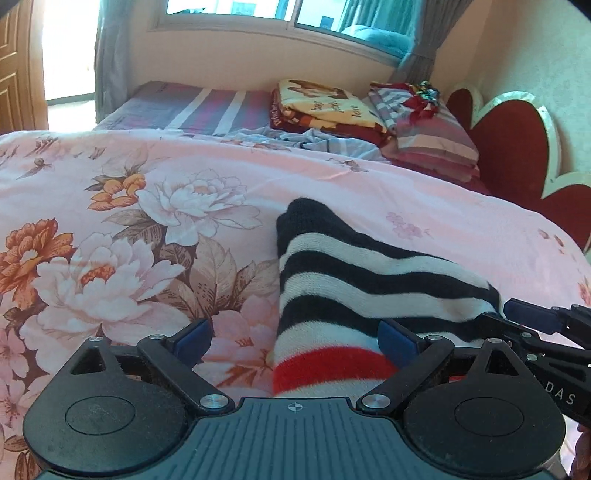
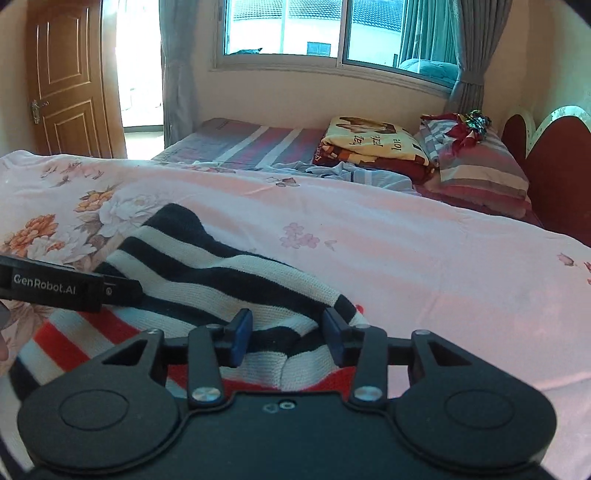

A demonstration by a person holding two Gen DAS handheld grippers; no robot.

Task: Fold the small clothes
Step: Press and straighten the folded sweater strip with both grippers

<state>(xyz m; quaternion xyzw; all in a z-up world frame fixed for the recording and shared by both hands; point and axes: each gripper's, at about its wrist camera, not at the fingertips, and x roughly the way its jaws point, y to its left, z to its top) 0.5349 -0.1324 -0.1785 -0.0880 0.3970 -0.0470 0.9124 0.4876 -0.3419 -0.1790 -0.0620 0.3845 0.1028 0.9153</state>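
Note:
A small knit garment (image 1: 351,280) with black, white and red stripes lies on the pink floral bedspread (image 1: 147,221). My left gripper (image 1: 295,339) is open, low over the garment's near left edge, its right finger on the knit. My right gripper (image 2: 288,332) is open with a narrower gap, its fingers resting on the garment (image 2: 207,266) at its near right corner. The right gripper's tips also show at the right edge of the left wrist view (image 1: 532,317). The left gripper's body crosses the left of the right wrist view (image 2: 66,288).
Behind the bedspread (image 2: 406,258) lies a striped mattress (image 1: 207,107) with a folded yellow blanket (image 1: 325,103), striped pillows (image 1: 432,136) and a red headboard (image 1: 517,147). A window (image 2: 332,33) with curtains and a wooden door (image 2: 70,81) are at the back.

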